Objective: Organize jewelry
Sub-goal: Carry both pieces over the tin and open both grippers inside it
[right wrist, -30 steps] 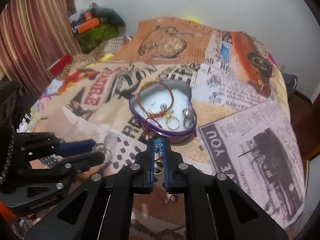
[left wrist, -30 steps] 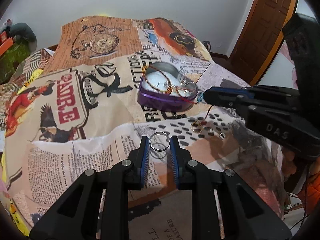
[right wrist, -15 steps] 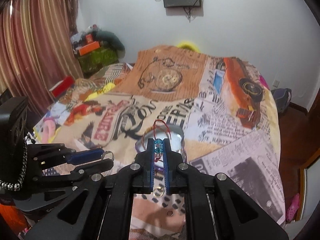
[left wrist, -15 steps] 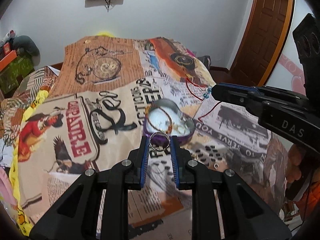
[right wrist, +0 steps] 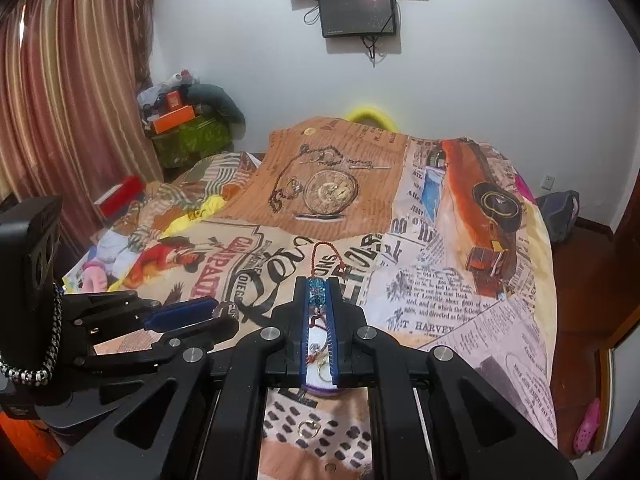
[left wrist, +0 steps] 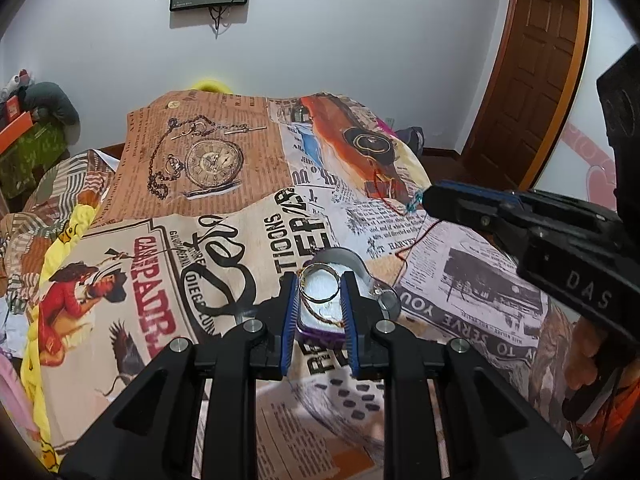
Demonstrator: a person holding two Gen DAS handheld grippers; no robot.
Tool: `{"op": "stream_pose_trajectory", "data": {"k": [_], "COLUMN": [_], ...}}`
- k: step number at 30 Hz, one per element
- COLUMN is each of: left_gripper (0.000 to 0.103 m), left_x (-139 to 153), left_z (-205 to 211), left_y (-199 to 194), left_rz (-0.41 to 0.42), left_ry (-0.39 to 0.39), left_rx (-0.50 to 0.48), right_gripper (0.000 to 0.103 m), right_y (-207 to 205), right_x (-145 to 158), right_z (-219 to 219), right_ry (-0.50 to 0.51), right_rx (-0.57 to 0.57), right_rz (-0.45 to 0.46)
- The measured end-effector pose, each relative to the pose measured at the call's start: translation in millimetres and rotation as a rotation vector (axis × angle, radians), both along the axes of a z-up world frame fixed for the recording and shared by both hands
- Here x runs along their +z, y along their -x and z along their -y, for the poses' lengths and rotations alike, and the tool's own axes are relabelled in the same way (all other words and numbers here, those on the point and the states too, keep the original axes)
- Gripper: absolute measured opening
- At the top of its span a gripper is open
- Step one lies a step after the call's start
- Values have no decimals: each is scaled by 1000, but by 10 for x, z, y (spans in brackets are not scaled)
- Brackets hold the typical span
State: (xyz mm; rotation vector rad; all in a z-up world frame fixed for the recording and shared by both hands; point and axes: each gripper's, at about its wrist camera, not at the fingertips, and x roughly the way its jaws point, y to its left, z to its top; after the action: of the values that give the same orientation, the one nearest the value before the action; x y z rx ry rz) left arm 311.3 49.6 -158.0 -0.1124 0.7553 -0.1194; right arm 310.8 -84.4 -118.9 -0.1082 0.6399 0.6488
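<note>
My left gripper (left wrist: pixel 320 280) is shut on a silver ring (left wrist: pixel 319 289), held upright between its blue pads above the bed. Right under it sits the purple heart-shaped tin (left wrist: pixel 320 334) with a white lining and more jewelry inside. My right gripper (right wrist: pixel 318 285) is shut on the blue beads (right wrist: pixel 317 294) of a red cord bracelet (right wrist: pixel 323 249), whose loop stands above the tips. In the left wrist view the right gripper (left wrist: pixel 427 200) hangs at the right with the red cord (left wrist: pixel 416 236) trailing down. The left gripper (right wrist: pixel 224 315) shows at the left of the right wrist view.
A newspaper-print bedspread (left wrist: pixel 224 248) covers the bed. A loose gold ring (right wrist: pixel 308 428) and another small ring (right wrist: pixel 330 467) lie on it in front of the tin (right wrist: pixel 320 391). A wooden door (left wrist: pixel 532 80) stands at the right, curtains (right wrist: pixel 60 100) and stacked boxes (right wrist: pixel 180 128) at the left.
Both grippers have risen and tilted up, so the tin has dropped lower in both views. The red cord bracelet has lifted off the bed. The ring stays held.
</note>
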Motion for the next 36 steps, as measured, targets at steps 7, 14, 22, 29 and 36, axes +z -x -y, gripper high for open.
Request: {"op": "stream_pose_trajectory", "data": {"k": [7, 14, 22, 29, 36], "left_gripper": [20, 20, 20, 20, 20], "left_x": [-118, -335, -483, -572, -585], "left_z": [-29, -68, 13, 37, 40], "left_y": [-150, -324, -446, -489, -489], "left_rz": [-24, -71, -98, -120, -125], "left_ry": [-3, 43, 42, 45, 50], "left_rx": [-4, -2, -22, -24, -23], "right_gripper": [7, 7, 7, 7, 7], "right_y": [-102, -258, -385, -412, -406], "right_x": [-153, -412, -658, -815, -917], "right_z": [-32, -52, -77, -92, -95], "right_ry": [2, 12, 29, 48, 77], "right_rx": [5, 19, 52, 79, 91], "right_rz": [-35, -109, -187, -225, -245]}}
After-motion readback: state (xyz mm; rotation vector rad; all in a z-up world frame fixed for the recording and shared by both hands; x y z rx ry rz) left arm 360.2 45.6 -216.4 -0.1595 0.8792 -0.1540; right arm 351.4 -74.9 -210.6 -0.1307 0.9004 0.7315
